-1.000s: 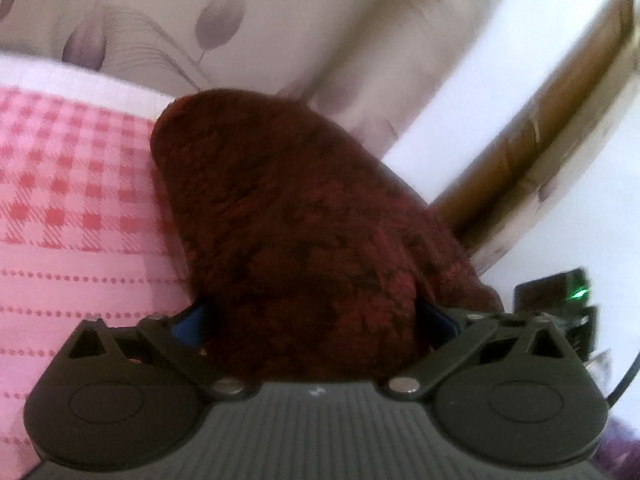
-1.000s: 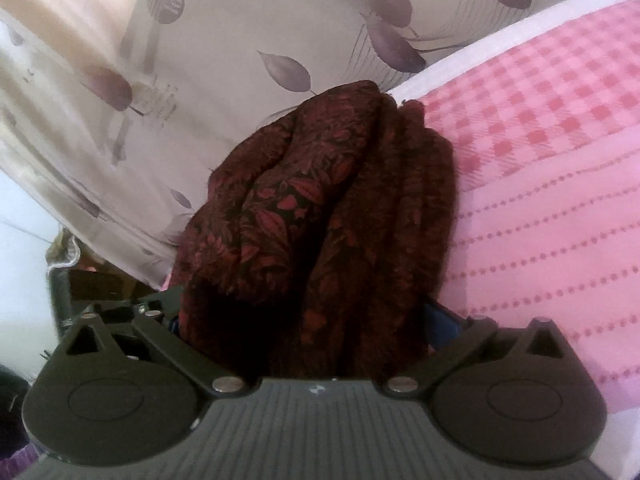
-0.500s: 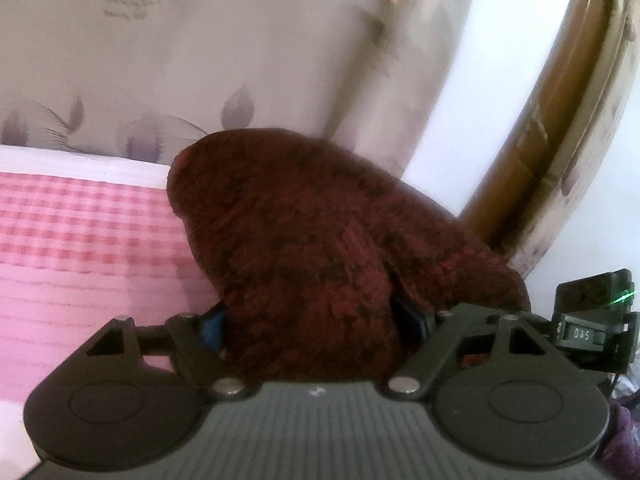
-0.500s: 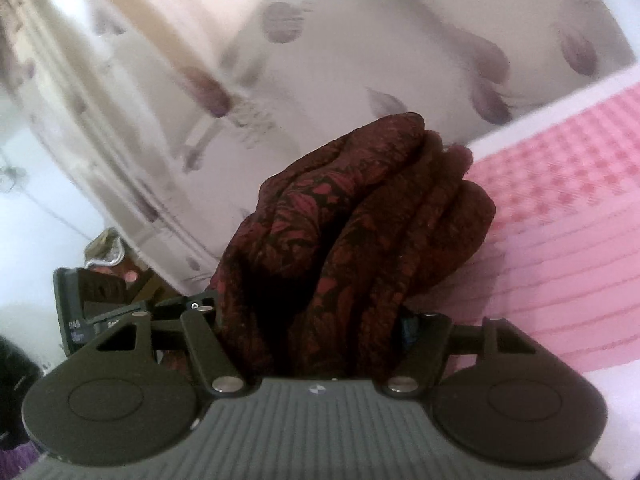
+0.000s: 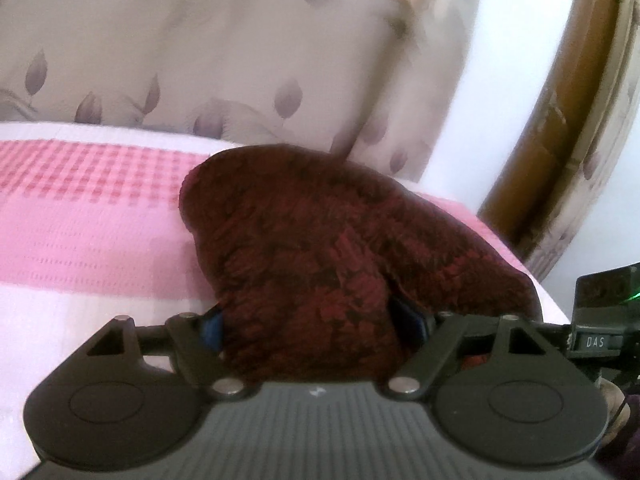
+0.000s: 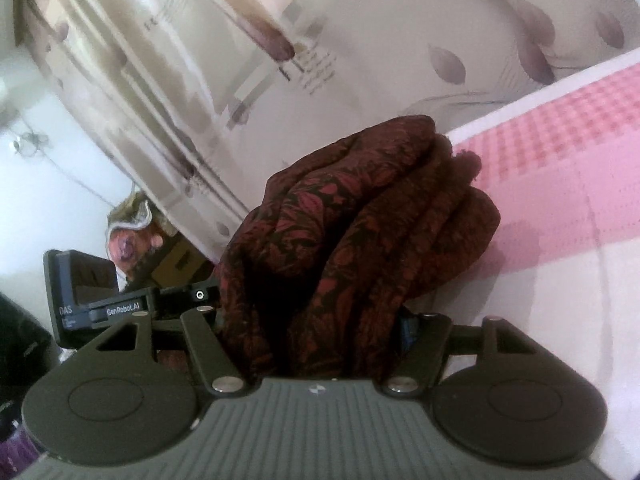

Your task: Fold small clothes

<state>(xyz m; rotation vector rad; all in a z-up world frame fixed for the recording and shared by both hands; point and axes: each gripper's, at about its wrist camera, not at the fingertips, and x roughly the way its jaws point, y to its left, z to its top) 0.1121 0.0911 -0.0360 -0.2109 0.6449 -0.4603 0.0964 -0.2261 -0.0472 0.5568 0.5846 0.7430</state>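
A dark red garment with a black leaf pattern (image 5: pixel 320 248) is bunched between my two grippers, over the pink and white bed cover (image 5: pixel 80 216). My left gripper (image 5: pixel 312 324) is shut on one bunched edge of it; the cloth hides the fingertips. My right gripper (image 6: pixel 316 320) is shut on the other edge, where the garment (image 6: pixel 360 216) lies in thick folds. The other gripper's body (image 6: pixel 100 300) shows at the left of the right wrist view.
A beige curtain with purple leaves (image 5: pixel 240 60) hangs behind the bed. A brown wooden post (image 5: pixel 560 100) stands at the right in the left wrist view. The bed's white border (image 6: pixel 520 112) runs under the curtain.
Both grippers have tilted up and drawn closer to each other with the garment still held. More curtain and less bed cover show in both views.
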